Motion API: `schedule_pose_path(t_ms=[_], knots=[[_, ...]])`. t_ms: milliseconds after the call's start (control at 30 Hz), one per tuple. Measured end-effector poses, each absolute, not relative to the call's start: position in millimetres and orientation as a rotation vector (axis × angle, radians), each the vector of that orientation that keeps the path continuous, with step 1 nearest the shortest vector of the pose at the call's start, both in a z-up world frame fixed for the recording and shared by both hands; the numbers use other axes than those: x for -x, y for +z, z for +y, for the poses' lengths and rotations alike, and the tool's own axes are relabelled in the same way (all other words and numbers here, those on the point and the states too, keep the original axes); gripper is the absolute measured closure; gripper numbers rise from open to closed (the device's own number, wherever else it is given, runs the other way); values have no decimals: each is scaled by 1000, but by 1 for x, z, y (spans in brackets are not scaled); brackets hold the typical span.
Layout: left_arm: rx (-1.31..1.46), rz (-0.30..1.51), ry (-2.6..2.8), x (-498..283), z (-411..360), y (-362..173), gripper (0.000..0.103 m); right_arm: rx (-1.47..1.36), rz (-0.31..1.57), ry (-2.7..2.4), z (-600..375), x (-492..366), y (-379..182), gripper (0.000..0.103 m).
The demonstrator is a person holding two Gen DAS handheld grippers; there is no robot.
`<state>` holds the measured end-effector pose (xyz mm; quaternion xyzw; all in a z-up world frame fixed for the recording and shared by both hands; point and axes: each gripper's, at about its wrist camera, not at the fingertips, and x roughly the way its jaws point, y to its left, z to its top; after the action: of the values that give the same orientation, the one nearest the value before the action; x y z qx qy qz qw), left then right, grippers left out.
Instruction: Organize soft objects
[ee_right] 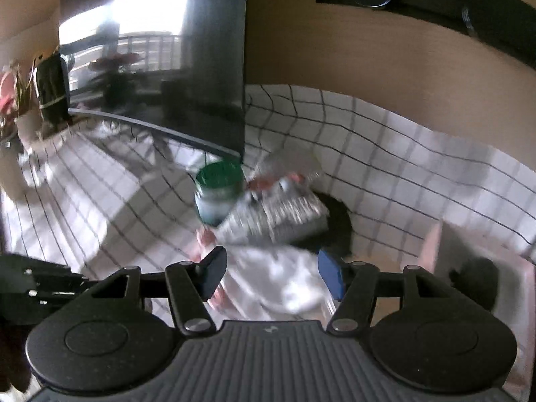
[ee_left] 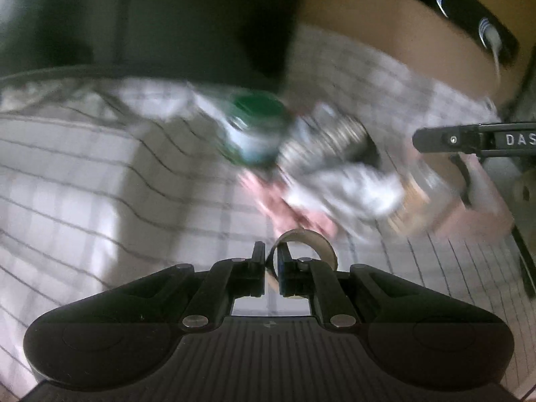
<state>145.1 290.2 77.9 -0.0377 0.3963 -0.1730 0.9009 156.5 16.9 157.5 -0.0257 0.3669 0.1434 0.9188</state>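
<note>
My left gripper is shut on a roll of tape, pinching its wall, above a white checked cloth. Ahead lies a blurred pile: a green-lidded jar, a grey patterned soft bundle, a white crumpled cloth and something pink. My right gripper is open, its fingers either side of the white crumpled cloth. The jar and the grey bundle lie beyond it. The right gripper also shows at the right edge of the left wrist view.
A dark TV screen stands behind the pile on the checked cloth. A tan wall is behind. A pinkish box sits at the right. Potted flowers stand at the far left.
</note>
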Motion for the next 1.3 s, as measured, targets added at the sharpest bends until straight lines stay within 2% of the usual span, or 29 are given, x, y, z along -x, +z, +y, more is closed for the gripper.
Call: schedule_pose_path(t_ms=[367, 767, 800, 867, 900, 933, 967, 1033, 1300], knots=[[182, 717, -318, -188, 366, 81, 94, 9, 946, 230, 32, -258, 162, 42], [283, 760, -323, -189, 400, 55, 94, 101, 1133, 134, 85, -321, 87, 42], [287, 762, -319, -188, 402, 54, 93, 77, 1149, 126, 83, -323, 81, 43], [297, 766, -311, -188, 407, 52, 94, 32, 1173, 112, 77, -323, 76, 59], [302, 764, -307, -188, 409, 52, 94, 13, 1175, 117, 75, -320, 80, 72], [308, 762, -305, -190, 411, 52, 93, 4, 1168, 129, 73, -316, 85, 81], [319, 758, -303, -192, 412, 53, 94, 5, 1148, 144, 71, -310, 95, 84], [338, 744, -293, -199, 413, 57, 93, 38, 1082, 162, 70, -298, 119, 88], [328, 625, -275, -234, 394, 100, 94, -21, 829, 198, 37, -263, 222, 88]])
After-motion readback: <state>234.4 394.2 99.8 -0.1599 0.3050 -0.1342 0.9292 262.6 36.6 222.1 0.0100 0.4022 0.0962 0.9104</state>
